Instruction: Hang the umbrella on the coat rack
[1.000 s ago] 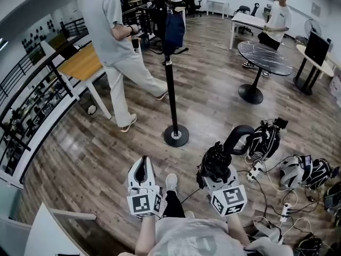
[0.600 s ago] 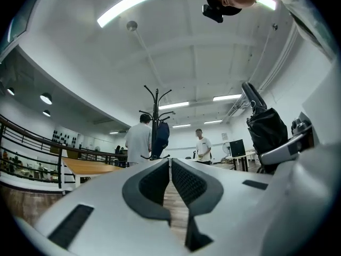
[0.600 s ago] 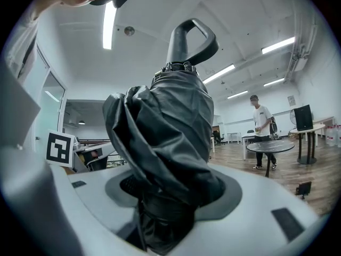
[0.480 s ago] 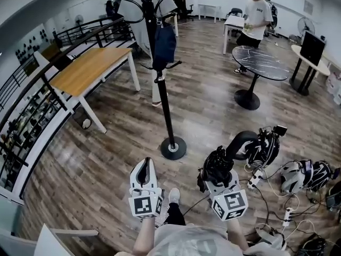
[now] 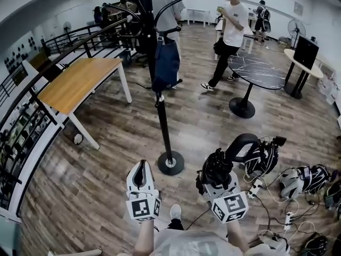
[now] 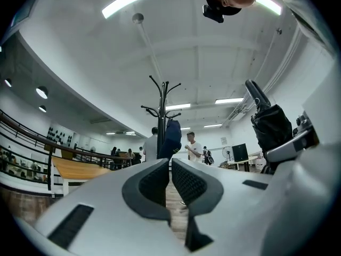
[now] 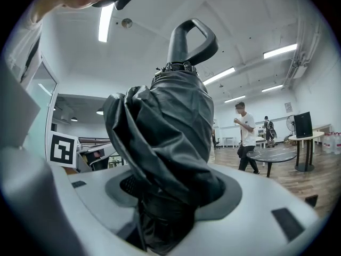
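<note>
A folded black umbrella (image 5: 217, 167) with a loop handle (image 5: 241, 143) stands up between the jaws of my right gripper (image 5: 215, 170). It fills the right gripper view as a bundle of black cloth (image 7: 162, 135), with the right gripper (image 7: 168, 199) shut on it. The black coat rack (image 5: 162, 116) rises just ahead of both grippers on a round base (image 5: 170, 163). A dark blue bag (image 5: 167, 63) hangs from it. My left gripper (image 5: 140, 169) is held level beside the right one, shut and holding nothing. In the left gripper view the coat rack (image 6: 164, 97) stands straight ahead beyond the left gripper (image 6: 170, 183).
A wooden table (image 5: 74, 84) and a railing (image 5: 24, 124) run along the left. A round dark table (image 5: 257, 71) stands at the right back, with one person (image 5: 230, 31) next to it and another (image 5: 167, 9) behind the rack. Bags and cables (image 5: 290, 177) lie on the floor at the right.
Both grippers have come forward, so the coat rack's base now lies just ahead of them. The person who walked by the rack is now behind it; another has stepped left of the round table.
</note>
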A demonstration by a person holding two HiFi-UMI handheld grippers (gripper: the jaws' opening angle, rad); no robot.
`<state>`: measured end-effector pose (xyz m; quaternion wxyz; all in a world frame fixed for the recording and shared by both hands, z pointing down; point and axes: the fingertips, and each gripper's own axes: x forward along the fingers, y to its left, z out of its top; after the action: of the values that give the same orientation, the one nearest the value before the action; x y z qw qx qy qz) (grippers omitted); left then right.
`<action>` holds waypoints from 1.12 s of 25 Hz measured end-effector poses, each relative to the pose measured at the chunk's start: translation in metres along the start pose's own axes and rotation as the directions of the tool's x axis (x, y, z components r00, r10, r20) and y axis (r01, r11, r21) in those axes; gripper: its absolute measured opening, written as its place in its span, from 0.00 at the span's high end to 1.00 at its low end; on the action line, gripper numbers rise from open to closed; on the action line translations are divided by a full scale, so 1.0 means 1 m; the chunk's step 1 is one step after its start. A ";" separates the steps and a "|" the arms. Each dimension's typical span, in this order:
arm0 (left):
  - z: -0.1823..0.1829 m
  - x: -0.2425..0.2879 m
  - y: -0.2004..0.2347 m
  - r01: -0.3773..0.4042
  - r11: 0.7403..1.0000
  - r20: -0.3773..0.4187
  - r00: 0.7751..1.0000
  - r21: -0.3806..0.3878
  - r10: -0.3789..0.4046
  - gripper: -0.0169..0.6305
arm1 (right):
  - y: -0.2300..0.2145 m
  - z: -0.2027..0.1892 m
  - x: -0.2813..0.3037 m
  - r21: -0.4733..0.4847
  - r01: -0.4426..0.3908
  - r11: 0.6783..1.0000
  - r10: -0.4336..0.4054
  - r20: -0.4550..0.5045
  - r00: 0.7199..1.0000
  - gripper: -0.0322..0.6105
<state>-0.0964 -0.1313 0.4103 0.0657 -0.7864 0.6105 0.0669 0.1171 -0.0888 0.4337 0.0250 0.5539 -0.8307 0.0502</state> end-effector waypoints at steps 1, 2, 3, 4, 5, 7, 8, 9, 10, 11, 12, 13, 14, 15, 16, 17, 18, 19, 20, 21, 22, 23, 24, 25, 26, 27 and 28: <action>-0.001 0.009 0.008 0.002 1.000 0.004 1.000 0.005 -0.003 0.91 | 0.001 0.003 0.012 0.003 0.002 1.000 -0.002 0.005 1.000 0.54; -0.002 0.018 0.017 0.004 1.000 0.008 1.000 0.010 -0.004 0.91 | 0.002 0.005 0.025 0.006 0.004 1.000 -0.004 0.009 1.000 0.54; -0.003 0.027 0.026 0.004 1.000 0.012 1.000 0.013 -0.004 0.91 | 0.003 0.008 0.038 0.006 0.004 1.000 -0.004 0.011 1.000 0.54; -0.004 0.036 0.036 0.003 1.000 0.015 1.000 0.012 -0.003 0.91 | 0.005 0.010 0.051 0.006 0.003 1.000 -0.003 0.012 1.000 0.54; -0.004 0.044 0.045 0.002 1.000 0.018 1.000 0.009 -0.002 0.91 | 0.006 0.013 0.064 0.006 0.003 1.000 -0.003 0.012 1.000 0.54; -0.004 0.058 0.062 0.006 1.000 0.026 1.000 0.008 -0.006 0.91 | 0.010 0.017 0.087 0.007 0.008 1.000 -0.008 0.013 1.000 0.54; -0.003 0.064 0.068 0.009 1.000 0.032 0.999 0.012 -0.009 0.91 | 0.012 0.019 0.096 0.007 0.009 1.000 -0.009 0.015 1.000 0.54; -0.003 0.068 0.074 0.010 1.000 0.038 0.999 0.016 -0.011 0.91 | 0.013 0.022 0.105 0.006 0.007 1.000 -0.008 0.019 1.000 0.54; -0.003 0.072 0.078 0.007 1.000 0.043 0.999 0.020 -0.008 0.91 | 0.014 0.024 0.113 0.007 0.005 1.000 -0.005 0.022 1.000 0.54; -0.003 0.075 0.082 0.003 1.000 0.046 0.999 0.021 -0.003 0.91 | 0.015 0.025 0.119 0.011 0.003 1.000 -0.004 0.025 1.000 0.54; -0.004 0.078 0.084 -0.001 1.000 0.045 0.999 0.019 0.001 0.91 | 0.015 0.026 0.125 0.015 0.001 1.000 -0.001 0.025 1.000 0.54; -0.006 0.081 0.084 -0.002 1.000 0.042 0.999 0.015 0.001 0.91 | 0.014 0.027 0.129 0.017 -0.003 1.000 0.002 0.023 1.000 0.54; -0.008 0.084 0.083 0.002 1.000 0.037 0.999 0.011 -0.002 0.91 | 0.013 0.027 0.132 0.017 -0.007 1.000 0.007 0.021 1.000 0.54; -0.010 0.087 0.081 0.007 1.000 0.034 0.999 0.008 -0.007 0.91 | 0.012 0.027 0.134 0.018 -0.010 1.000 0.010 0.018 1.000 0.54; -0.011 0.090 0.079 0.009 1.000 0.033 0.999 0.007 -0.010 0.91 | 0.010 0.027 0.136 0.018 -0.013 1.000 0.013 0.018 1.000 0.54; -0.011 0.092 0.078 0.009 1.000 0.036 0.999 0.007 -0.009 0.91 | 0.009 0.027 0.139 0.015 -0.019 1.000 0.019 0.017 1.000 0.54; -0.010 0.094 0.077 0.006 1.000 0.041 0.999 0.006 -0.007 0.91 | 0.009 0.026 0.143 0.009 -0.027 1.000 0.027 0.016 1.000 0.54; -0.009 0.096 0.077 0.005 1.000 0.046 0.999 0.005 -0.005 0.91 | 0.009 0.025 0.145 0.004 -0.035 0.999 0.035 0.013 0.999 0.54; -0.007 0.097 0.076 0.005 1.000 0.049 0.999 0.005 -0.005 0.91 | 0.009 0.025 0.147 0.001 -0.042 0.999 0.042 0.010 0.999 0.54; -0.006 0.097 0.074 0.005 1.000 0.051 0.999 0.007 -0.005 0.91 | 0.009 0.024 0.148 -0.001 -0.048 0.999 0.048 0.008 0.999 0.54; -0.005 0.098 0.072 0.003 1.000 0.051 0.999 0.011 -0.004 0.91 | 0.009 0.025 0.149 -0.003 -0.054 0.999 0.054 0.008 0.999 0.54; -0.004 0.098 0.071 -0.003 1.000 0.051 0.999 0.015 0.002 0.91 | 0.008 0.025 0.150 -0.002 -0.061 0.998 0.061 0.010 0.998 0.54; -0.004 0.099 0.070 -0.013 1.000 0.051 0.999 0.017 0.012 0.91 | 0.007 0.025 0.152 0.001 -0.068 0.998 0.068 0.011 0.998 0.54; -0.004 0.100 0.069 -0.023 1.000 0.052 0.998 0.017 0.022 0.91 | 0.005 0.025 0.153 0.005 -0.074 0.997 0.074 0.011 0.997 0.54; -0.003 0.100 0.068 -0.031 0.999 0.053 0.998 0.017 0.030 0.91 | 0.003 0.025 0.153 0.007 -0.079 0.997 0.079 0.011 0.997 0.54; -0.002 0.101 0.066 -0.036 0.999 0.055 0.998 0.018 0.035 0.91 | 0.000 0.026 0.153 0.007 -0.083 0.997 0.083 0.011 0.997 0.54; 0.000 0.102 0.064 -0.040 0.999 0.058 0.998 0.020 0.039 0.91 | -0.002 0.027 0.153 0.006 -0.085 0.996 0.085 0.010 0.996 0.54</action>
<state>-0.1335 -0.2438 0.3905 0.0900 -0.7713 0.6245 0.0842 0.0604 -0.2325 0.4220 0.0171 0.5184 -0.8535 0.0510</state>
